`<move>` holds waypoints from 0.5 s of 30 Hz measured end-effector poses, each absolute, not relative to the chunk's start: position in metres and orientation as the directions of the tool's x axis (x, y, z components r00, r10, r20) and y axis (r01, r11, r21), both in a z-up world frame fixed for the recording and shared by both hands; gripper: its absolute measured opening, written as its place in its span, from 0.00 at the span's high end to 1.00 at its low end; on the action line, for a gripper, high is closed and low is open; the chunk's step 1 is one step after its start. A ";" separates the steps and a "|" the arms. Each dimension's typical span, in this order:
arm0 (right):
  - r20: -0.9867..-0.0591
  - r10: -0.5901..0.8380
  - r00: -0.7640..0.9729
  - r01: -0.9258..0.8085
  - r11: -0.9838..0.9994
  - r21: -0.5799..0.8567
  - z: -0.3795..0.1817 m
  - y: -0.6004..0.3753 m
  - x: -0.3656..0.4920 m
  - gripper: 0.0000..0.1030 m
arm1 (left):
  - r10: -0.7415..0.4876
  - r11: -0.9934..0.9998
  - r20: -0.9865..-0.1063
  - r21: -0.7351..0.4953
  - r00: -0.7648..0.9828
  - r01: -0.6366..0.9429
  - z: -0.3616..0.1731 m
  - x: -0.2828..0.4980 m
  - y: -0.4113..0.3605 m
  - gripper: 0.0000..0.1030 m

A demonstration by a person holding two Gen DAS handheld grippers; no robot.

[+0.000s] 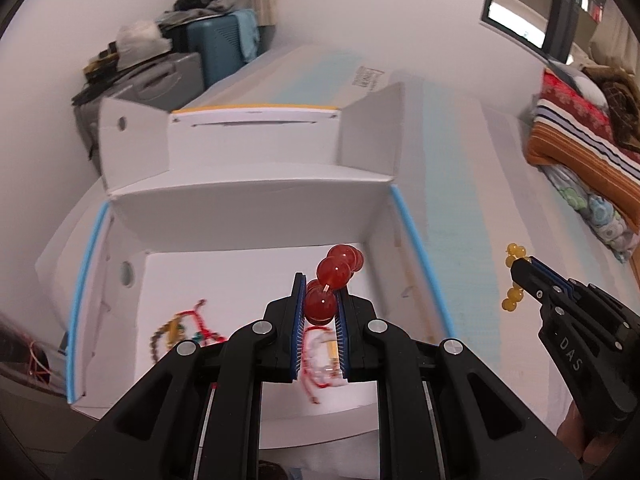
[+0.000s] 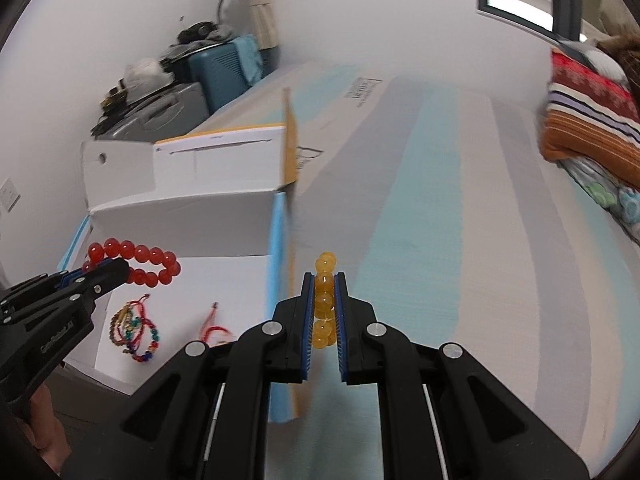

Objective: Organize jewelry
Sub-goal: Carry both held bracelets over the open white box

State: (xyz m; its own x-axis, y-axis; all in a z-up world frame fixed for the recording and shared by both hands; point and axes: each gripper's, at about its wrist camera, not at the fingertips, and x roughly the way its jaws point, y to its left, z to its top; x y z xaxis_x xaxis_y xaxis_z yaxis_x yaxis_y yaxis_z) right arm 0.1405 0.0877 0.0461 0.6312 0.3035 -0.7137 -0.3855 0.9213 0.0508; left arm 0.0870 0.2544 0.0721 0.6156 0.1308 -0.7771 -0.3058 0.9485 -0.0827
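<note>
Currently both grippers are loaded. Left gripper (image 1: 320, 304) is clamped on a red bead bracelet (image 2: 136, 264), held above the open white box (image 1: 248, 216), toward its right side. The loop juts beyond the fingertips rather than sagging, so the beads are likely strung on elastic and pinched at one side only.

Right gripper (image 2: 325, 304) is clamped on a yellow bead bracelet (image 2: 325, 300), the beads stacked in a line between the blue pads (image 2: 308, 320). It hangs to the right of the box, outside the blue-edged wall, over the striped surface (image 2: 460, 240) the box rests on. That surface reads as a large printed carton or a covered bed; cannot tell which.

Box floor: a tangle of mixed-colour bead bracelets (image 2: 134, 332) with red cord at near left, and a red string piece (image 1: 320, 364) lying directly under the left gripper. The far flaps stand upright and the top is open, which leaves it free for dropping things in.

Judgement: the box is the collecting place. Red bracelet is positioned for release above bare floor beside the pieces already in. Yellow one sits outside, probably waiting its turn so the two grippers do not crowd one opening.

Risk: round beads may roll or bounce on the card floor; a low release would suit. Red string below could snag if the gripper dips too far.

Background: suitcases (image 1: 192, 60) far left, folded bedding (image 1: 580, 136) far right.
</note>
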 end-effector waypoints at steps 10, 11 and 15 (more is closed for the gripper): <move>-0.745 0.359 0.563 -0.483 0.874 0.056 0.029 0.152 0.133 0.91 | 0.176 0.918 -0.814 -0.068 0.553 -0.391 0.049 0.072 0.311 0.87; -0.750 0.359 0.555 -0.490 0.870 0.054 0.025 0.157 0.133 0.91 | 0.181 0.914 -0.822 -0.062 0.541 -0.400 0.044 0.072 0.317 0.87; -0.789 0.342 0.510 -0.508 0.860 0.044 0.007 0.178 0.136 0.91 | 0.186 0.906 -0.843 -0.052 0.505 -0.421 0.031 0.072 0.332 0.87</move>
State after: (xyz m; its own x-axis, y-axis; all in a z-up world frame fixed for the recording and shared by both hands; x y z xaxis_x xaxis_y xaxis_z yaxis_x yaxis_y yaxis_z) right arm 0.1359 0.1780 0.0068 0.5103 0.3417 -0.7892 -0.5079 0.8603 0.0441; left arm 0.0717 0.3321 0.0307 0.5050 0.1862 -0.8428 -0.4210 0.9056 -0.0522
